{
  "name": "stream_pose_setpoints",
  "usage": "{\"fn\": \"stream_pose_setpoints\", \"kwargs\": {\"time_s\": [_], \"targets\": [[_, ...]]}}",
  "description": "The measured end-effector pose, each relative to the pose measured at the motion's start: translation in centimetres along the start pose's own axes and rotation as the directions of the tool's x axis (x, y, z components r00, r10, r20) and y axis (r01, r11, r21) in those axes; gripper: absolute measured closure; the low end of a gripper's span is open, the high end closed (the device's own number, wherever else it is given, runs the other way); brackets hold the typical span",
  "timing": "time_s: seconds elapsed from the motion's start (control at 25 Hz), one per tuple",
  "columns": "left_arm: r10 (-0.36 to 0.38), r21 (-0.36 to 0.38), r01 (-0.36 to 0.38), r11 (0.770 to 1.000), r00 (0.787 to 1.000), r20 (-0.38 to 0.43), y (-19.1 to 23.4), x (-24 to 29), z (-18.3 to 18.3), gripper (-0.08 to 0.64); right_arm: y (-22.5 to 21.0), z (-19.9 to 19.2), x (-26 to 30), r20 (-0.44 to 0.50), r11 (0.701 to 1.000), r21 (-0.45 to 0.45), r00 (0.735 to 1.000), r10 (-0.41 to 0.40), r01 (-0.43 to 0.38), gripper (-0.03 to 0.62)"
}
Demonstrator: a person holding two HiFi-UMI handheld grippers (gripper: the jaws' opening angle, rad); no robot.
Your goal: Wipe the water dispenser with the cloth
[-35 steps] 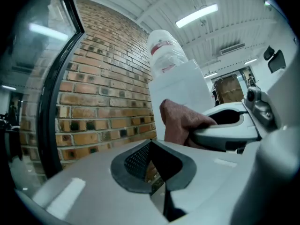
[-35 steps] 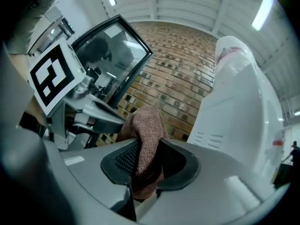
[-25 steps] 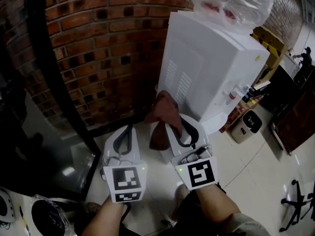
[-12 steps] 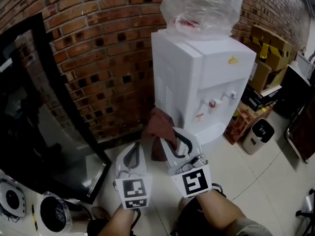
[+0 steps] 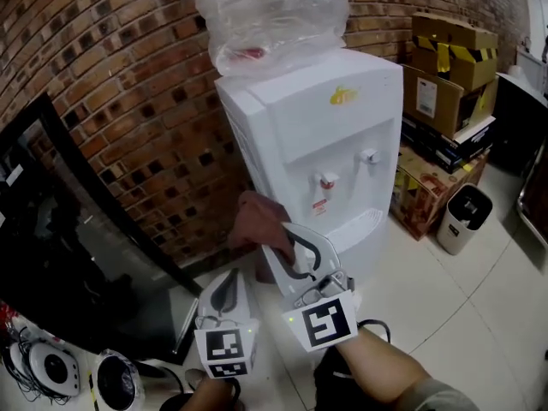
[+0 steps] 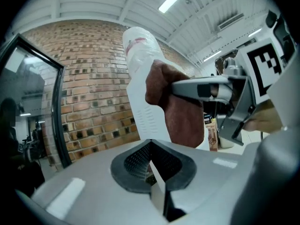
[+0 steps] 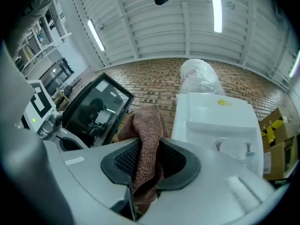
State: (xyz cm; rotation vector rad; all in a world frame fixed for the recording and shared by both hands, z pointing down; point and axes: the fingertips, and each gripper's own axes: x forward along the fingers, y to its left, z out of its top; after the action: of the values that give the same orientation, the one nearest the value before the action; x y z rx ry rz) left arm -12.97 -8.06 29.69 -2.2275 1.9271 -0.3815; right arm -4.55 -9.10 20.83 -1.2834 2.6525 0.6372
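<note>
Jaws of the right claw (image 7: 146, 150) squeeze a brown cloth (image 7: 146, 123) between their black pads. The pads are curved and dotted with tiny holes like a net. The cloth is fuzzy and loopy like a towel. It bunches up above the pads and droops below them. Its bottom end is hidden behind the smooth grey body of the claw.

From the head view, the cloth is held up by the lower left front corner of the water dispenser (image 5: 317, 135). I cannot tell if it touches.

The left claw (image 6: 149, 159) is closed, with its pads pressed together and nothing between them. It sits low, just beside the right one.

The water dispenser is a tall white box of smooth plastic with rounded edges. It has a red tap (image 5: 328, 181) and a pale tap (image 5: 370, 155) on the front. On top sits something wrapped in a crinkly clear plastic bag (image 5: 270, 15). Its top is cut off by the picture edge, and what is inside is hard to make out.

Behind is a rough brick wall (image 5: 128, 84). A dark shiny glass panel (image 5: 68, 255) stands to the left. On the right are cardboard boxes (image 5: 445, 67) and a small white bin (image 5: 462, 217) on the pale tiled floor (image 5: 462, 315).
</note>
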Motion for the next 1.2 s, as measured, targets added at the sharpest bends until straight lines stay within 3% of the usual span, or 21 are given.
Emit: {"fn": "stream_pose_setpoints", "kwargs": {"time_s": [0.12, 0.28, 0.4, 0.52, 0.68, 0.88, 1.08, 1.2], "targets": [[-0.001, 0.021, 0.0, 1.0, 0.998, 0.06, 0.6, -0.6, 2.8, 0.56, 0.6, 0.8, -0.2, 0.029, 1.0, -0.009, 1.0, -0.007, 0.007, 0.482], [0.018, -0.058, -0.01, 0.998, 0.99, 0.136, 0.1, -0.7, 3.8, 0.56, 0.7, 1.2, -1.7, 0.02, 0.997, -0.077, 1.0, 0.003, -0.002, 0.482], [0.007, -0.091, 0.002, 0.996, 0.995, 0.095, 0.1, -0.1, 2.0, 0.56, 1.0, 1.7, -2.4, -0.014, 0.997, -0.072, 0.999, -0.029, 0.028, 0.482], [-0.016, -0.092, 0.029, 0.995, 0.99, 0.137, 0.3, 0.1, 4.1, 0.56, 0.2, 4.1, -2.1, -0.041, 0.996, -0.054, 0.997, -0.073, 0.07, 0.482], [0.003, -0.181, 0.037, 0.983, 0.976, 0.216, 0.8, -0.9, 6.5, 0.56, -0.6, 7.8, -0.7, 0.0, 0.986, -0.142, 0.996, -0.092, 0.091, 0.482], [0.041, -0.251, 0.015, 0.968, 0.975, 0.218, 0.1, 0.0, 7.4, 0.56, -0.4, 6.2, -0.6, -0.005, 0.975, -0.219, 0.999, -0.039, 0.037, 0.482], [0.089, -0.186, -0.057, 0.981, 0.982, 0.169, -1.5, 1.6, 5.9, 0.56, -2.1, 4.6, -0.3, -0.036, 0.979, -0.202, 0.999, 0.019, -0.026, 0.482], [0.091, -0.174, -0.07, 0.982, 0.989, 0.119, -3.5, 2.4, 4.8, 0.56, -4.5, 6.4, 0.1, 0.019, 0.983, -0.181, 0.999, 0.025, -0.022, 0.482]]}}
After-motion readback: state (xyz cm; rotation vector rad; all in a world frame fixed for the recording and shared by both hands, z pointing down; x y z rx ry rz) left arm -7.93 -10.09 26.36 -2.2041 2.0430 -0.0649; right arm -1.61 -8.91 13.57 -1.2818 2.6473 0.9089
